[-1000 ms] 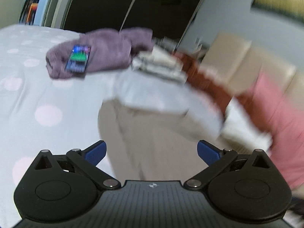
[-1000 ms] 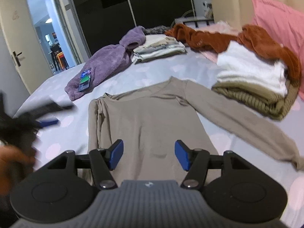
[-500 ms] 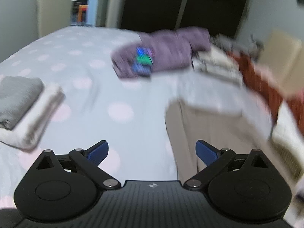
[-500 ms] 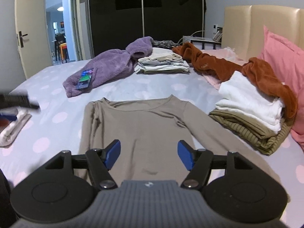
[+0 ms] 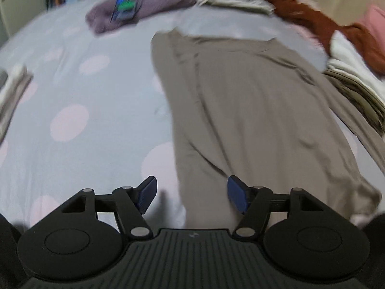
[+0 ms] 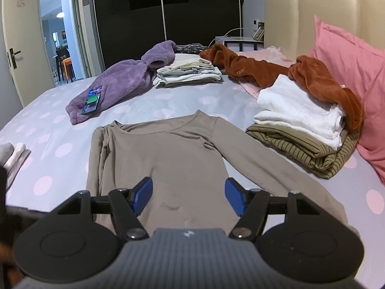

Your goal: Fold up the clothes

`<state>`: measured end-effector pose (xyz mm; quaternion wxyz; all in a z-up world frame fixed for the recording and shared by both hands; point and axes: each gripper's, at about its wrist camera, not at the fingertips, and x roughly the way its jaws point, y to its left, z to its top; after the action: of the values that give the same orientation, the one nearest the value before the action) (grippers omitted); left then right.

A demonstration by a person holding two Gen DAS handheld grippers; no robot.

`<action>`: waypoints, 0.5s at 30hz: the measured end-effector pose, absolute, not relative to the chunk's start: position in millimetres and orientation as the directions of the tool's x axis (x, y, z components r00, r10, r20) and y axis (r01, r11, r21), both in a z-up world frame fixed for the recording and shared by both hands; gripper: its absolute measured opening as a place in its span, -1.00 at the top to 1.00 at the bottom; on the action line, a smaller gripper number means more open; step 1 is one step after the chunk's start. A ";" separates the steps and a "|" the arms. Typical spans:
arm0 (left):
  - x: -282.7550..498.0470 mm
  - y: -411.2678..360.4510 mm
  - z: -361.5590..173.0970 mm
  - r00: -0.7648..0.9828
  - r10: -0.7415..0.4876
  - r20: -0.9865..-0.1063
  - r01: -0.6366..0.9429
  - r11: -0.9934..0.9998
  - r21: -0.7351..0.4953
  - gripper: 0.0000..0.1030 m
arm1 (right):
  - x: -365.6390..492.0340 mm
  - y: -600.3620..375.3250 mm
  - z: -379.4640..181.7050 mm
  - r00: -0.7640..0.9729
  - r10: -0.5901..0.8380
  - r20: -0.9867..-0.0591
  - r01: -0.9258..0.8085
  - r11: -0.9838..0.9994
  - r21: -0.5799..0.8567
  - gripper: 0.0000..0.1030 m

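Note:
A taupe long-sleeved top [image 6: 173, 159] lies flat on the polka-dot bed [image 6: 48, 130], neckline away from me. Its left sleeve is folded in along the body and its right sleeve stretches out to the right. It also shows in the left wrist view [image 5: 252, 110], blurred. My left gripper [image 5: 192, 196] is open and empty, low over the top's lower left edge. My right gripper [image 6: 188, 196] is open and empty above the top's lower middle.
A purple fleece [image 6: 120, 84] with a phone [image 6: 92, 100] on it lies at the far left. Folded stacks: cream and white [image 6: 190, 72] at the back, white over striped olive [image 6: 303, 125] at right. A rust fleece [image 6: 276, 69], pink pillow [image 6: 356, 72] and small folded pile [image 6: 14, 154] border the bed.
My left gripper has swung right and dropped low over the top's lower left edge. My right gripper has held nearly still over the top. Both stay open.

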<state>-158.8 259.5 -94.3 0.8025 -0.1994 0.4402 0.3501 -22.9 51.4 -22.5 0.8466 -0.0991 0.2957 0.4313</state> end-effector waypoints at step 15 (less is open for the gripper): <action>-161.6 247.9 -94.2 0.393 0.409 -0.824 -0.733 0.680 -0.012 -0.06 | -28.4 45.8 -20.4 0.438 0.698 -0.567 -0.790 0.600 0.126 -0.34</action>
<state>-161.6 247.9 -94.2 0.8123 -0.1912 0.4243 0.3516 -28.4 45.8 -20.4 0.8444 -0.0788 0.2945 0.4405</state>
